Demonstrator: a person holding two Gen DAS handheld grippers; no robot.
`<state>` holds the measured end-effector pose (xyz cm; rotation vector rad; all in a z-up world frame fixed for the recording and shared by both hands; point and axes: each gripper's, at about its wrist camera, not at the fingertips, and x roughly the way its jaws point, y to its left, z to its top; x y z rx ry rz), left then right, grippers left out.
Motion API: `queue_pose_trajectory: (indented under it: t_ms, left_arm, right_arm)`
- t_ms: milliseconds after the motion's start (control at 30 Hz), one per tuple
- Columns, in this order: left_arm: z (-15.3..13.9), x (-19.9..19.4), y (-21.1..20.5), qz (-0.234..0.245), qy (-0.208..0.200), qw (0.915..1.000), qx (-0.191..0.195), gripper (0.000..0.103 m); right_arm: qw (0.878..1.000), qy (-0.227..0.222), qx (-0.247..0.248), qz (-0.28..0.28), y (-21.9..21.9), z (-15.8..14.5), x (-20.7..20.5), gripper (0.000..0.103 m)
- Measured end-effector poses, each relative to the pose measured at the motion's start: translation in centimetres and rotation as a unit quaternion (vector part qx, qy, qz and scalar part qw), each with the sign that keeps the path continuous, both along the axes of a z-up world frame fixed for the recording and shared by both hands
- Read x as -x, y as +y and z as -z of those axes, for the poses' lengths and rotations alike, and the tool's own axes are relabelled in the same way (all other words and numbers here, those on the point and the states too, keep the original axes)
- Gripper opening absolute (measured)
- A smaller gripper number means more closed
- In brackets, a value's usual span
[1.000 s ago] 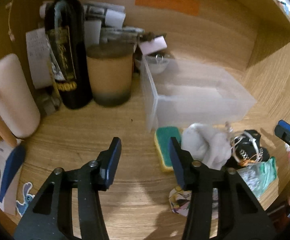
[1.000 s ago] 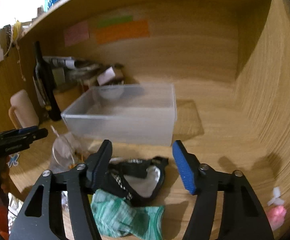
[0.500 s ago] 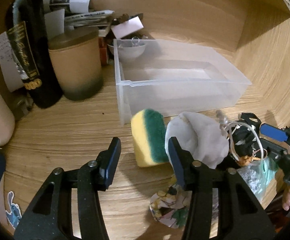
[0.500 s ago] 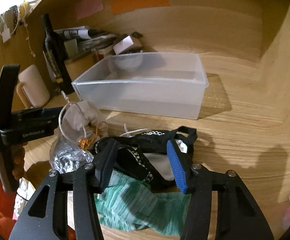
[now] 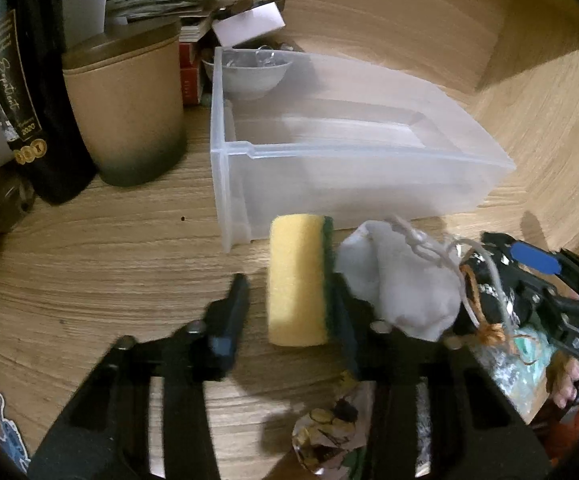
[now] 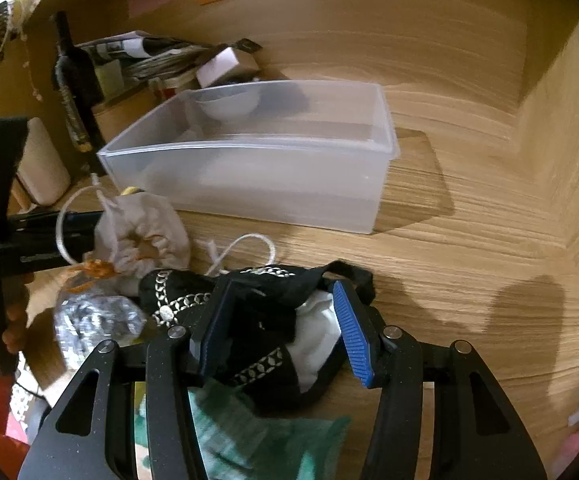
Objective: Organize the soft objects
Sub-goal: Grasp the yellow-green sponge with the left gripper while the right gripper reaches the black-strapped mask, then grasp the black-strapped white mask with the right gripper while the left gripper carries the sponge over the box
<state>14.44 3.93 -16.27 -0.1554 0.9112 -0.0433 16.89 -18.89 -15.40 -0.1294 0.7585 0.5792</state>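
Left claw (image 5: 289, 312) stands open astride the sponge (image 5: 297, 280): its right finger lies against the green face, its left finger just clear of the yellow side. Nothing is gripped yet. Right claw (image 6: 277, 328) is likewise open, straddling the black garment (image 6: 257, 312) without closing on it. Sponge, white pouch (image 5: 401, 280), garment and green cloth (image 6: 249, 440) lie in a heap on the table (image 5: 109, 260), just in front of the bin (image 5: 349, 152). The step in hand appears to be the grasp; the next move calls for closing on each soft item, lifting it, and carrying it over the near wall. The clear bin looks empty; the small bowl (image 5: 249, 74) seems to sit behind it.
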Motion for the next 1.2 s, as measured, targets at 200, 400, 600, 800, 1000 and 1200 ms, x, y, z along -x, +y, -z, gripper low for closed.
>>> queue_pose_trajectory:
  t_ms: [200,400,600,800,1000,1200]
  left_arm:
    - [-1.1,1.9,0.3,-0.008,-0.027,0.9994,-0.021,0.029]
    - [-2.7,4.1,1.5,-0.025,-0.056,0.9974,-0.037,0.029]
    - [-3.3,4.9,1.7,-0.023,-0.067,0.9966,-0.041,0.029]
    - [-3.7,5.4,1.4,-0.027,-0.076,0.9958,-0.042,0.029]
    - [-5.2,5.3,1.3,-0.032,-0.097,0.9938,-0.044,0.029]
    - [-7.3,5.0,1.0,-0.031,-0.12,0.9911,-0.05,0.029]
  right_arm:
    - [1.0,0.008,0.015,0.021,-0.4,0.2,-1.2,0.049]
    - [0.999,0.002,0.015,0.038,-1.7,-0.7,-1.3,0.073]
    - [0.999,0.031,0.031,0.026,-1.5,0.5,-2.1,0.073]
    - [0.999,0.046,0.015,0.007,-1.0,0.7,-2.4,0.038]
    - [1.0,0.018,0.011,0.018,-1.4,-0.2,-1.7,0.011]
    - [0.999,-0.032,-0.02,0.026,-2.4,-3.1,-0.6,0.009]
